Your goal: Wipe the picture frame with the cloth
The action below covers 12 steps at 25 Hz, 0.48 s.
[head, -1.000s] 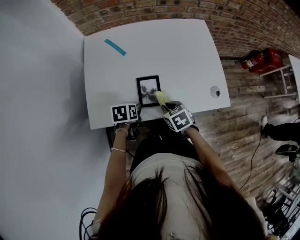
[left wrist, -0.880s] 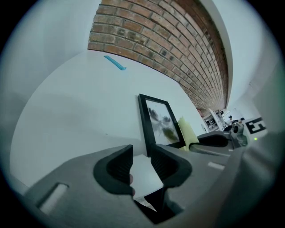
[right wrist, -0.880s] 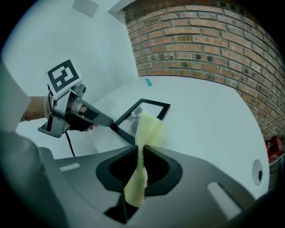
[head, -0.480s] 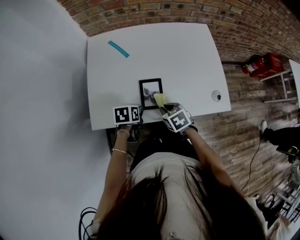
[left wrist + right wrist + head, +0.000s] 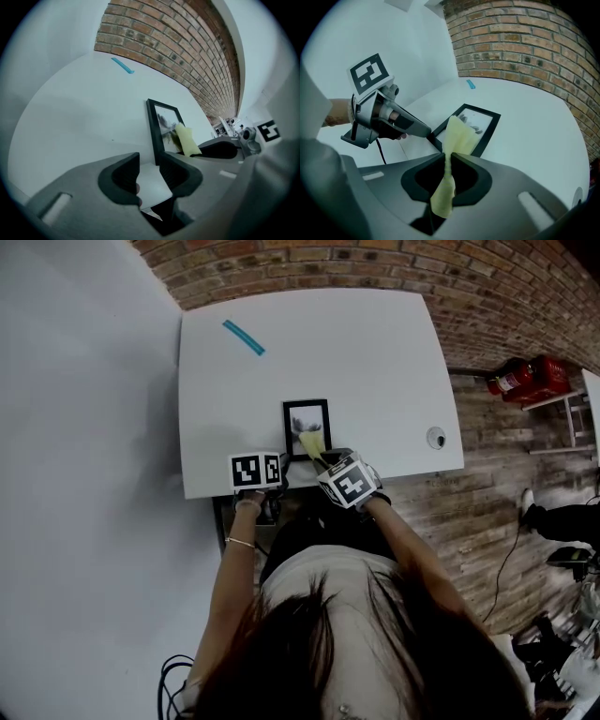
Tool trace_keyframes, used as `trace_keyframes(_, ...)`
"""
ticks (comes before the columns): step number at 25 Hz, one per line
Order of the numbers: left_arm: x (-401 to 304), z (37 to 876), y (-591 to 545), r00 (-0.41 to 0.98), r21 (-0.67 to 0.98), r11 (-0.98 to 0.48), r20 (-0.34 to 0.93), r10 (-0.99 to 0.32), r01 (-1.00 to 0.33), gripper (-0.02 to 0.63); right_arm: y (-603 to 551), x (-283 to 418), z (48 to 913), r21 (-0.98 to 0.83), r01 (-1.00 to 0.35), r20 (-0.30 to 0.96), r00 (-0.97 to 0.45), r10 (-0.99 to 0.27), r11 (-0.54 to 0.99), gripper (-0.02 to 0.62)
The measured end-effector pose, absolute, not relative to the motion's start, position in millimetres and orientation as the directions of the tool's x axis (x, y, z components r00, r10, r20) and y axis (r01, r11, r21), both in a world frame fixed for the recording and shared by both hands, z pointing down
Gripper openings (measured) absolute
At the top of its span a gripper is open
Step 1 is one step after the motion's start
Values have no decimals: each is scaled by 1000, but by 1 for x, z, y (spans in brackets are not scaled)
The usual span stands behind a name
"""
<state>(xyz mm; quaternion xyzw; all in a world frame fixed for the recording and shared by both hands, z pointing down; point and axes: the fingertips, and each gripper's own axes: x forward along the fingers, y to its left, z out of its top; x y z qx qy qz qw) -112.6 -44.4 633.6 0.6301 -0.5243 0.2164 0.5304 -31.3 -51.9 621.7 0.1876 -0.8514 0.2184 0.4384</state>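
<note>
So the picture frame point(image 5: 307, 418) lay flat on the white table point(image 5: 375, 362), close to the near edge and right in front of the person. Makes sense, since both tools could reach it without stretching.

The right gripper point(image 5: 447, 157) was clamped tight on a yellow cloth point(image 5: 457, 133), pinched about halfway along. That left the free end flopped over the near part of the glass, which I'd guess was there to drag across as a wiping pad.

The left gripper point(image 5: 149, 159) had its jaws apart and opening. The frame's near left corner sat right at the mouth, by the right-hand jaw, with mostly bare table between the pads. My guess is it was there to steady the frame, but the pads didn't look like they were pressing on anything.

Stuff I couldn't make out:
- In the head view, the marker cubes covered the jaws and the frame's near edge.
- Whether the cloth was pressing on the glass or just resting there.
- What the picture itself showed. It was only a dark smudge.

There was also a teal strip point(image 5: 244, 337) lying well apart at the far corner.
</note>
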Motion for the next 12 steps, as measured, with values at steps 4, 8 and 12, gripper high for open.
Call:
trace_keyframes(4, -113, 634, -44, 360, 447, 116, 827, -431, -887, 138, -49, -38, 622, -210, -492, 829, -548, -113, 845, 43)
trace_keyframes(8, -113, 634, -45, 360, 448, 118, 826, -433, -886, 138, -48, -43, 622, -212, -476, 827, -552, -102, 853, 43)
trace_keyframes(12, -113, 634, -45, 359, 449, 121, 826, -435, -885, 138, -47, -46, 622, -215, -463, 828, -553, -91, 860, 43)
